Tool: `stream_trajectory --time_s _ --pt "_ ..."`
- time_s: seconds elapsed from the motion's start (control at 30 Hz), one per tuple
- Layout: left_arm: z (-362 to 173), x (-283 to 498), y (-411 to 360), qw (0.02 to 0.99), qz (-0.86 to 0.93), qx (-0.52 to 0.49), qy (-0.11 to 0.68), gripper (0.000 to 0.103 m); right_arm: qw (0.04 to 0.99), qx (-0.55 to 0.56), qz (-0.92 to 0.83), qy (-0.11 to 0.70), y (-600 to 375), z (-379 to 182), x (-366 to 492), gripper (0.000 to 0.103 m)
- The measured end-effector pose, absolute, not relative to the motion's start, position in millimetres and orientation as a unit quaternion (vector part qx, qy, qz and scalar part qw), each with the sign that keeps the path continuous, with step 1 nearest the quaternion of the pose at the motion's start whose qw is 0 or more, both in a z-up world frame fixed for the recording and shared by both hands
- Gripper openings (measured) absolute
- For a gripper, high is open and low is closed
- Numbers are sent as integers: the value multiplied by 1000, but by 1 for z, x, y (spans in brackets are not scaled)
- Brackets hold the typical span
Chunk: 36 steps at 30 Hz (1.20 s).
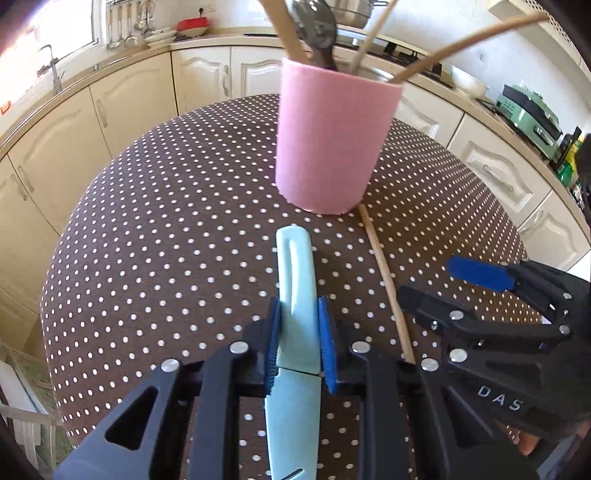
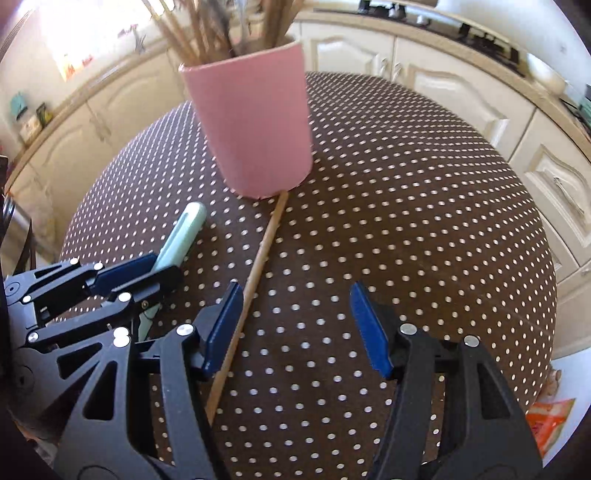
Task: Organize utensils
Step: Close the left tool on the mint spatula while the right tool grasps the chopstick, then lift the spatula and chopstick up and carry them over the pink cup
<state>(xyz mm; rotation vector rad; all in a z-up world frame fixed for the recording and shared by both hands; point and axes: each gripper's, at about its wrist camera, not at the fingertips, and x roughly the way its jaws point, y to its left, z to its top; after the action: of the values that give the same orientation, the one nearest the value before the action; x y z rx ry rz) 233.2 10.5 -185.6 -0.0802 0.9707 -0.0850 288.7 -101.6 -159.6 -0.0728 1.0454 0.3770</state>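
Lettering "DAS" in pale raised capitals on black body of right gripper point(image 1: 461, 291), seen from left wrist view; nothing after the S legible. No other readable writing on the tools or the utensils.

Left gripper point(image 1: 297, 332): blue ribbed pads pressed against both sides of pale mint-green plastic knife point(image 1: 297, 280), pinching the handle close to where it meets the blade. Rounded handle end pointing toward pink cylindrical utensil holder point(image 1: 332, 144); blade running back under the gripper toward the camera. Knife smooth, glossy, one long groove along the handle. Whether resting on or raised off brown white-dotted tablecloth point(image 1: 166, 206) cannot be told.

Right gripper point(image 2: 299, 325): jaws spread wide, nothing between them. Left blue pad point(image 2: 221, 328) touching or just over thin wooden chopstick point(image 2: 251, 280); contact cannot be told.

Chopstick lying flat on the tablecloth point(image 2: 406, 221), far tip touching base of pink holder point(image 2: 255, 125), near end running under the right gripper's left finger.

Holder upright near table centre, matte pink, fine ribbed texture. Inside: several wooden sticks point(image 1: 369, 37) leaning outward, one dark metal spoon point(image 1: 316, 26) bowl-up. Contents blurred in right wrist view.

Cream kitchen cabinets point(image 1: 122, 99) behind the table.
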Motion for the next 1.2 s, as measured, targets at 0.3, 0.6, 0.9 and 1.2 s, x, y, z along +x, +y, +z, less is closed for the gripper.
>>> stream_trajectory --time_s 0.3,0.6,0.9,1.2 --pt "-173 218 40 889 -46 -72 450 20 813 -82 199 540 -71 -161 305 27" --pt "-154 204 49 908 -63 -85 406 20 821 -52 213 527 -90 -165 310 8" --pt "-124 176 46 935 -90 -107 327 19 867 35 234 438 -135 -143 279 6" --pt "-106 159 33 949 -113 -111 273 19 912 95 239 320 -172 -114 242 6"
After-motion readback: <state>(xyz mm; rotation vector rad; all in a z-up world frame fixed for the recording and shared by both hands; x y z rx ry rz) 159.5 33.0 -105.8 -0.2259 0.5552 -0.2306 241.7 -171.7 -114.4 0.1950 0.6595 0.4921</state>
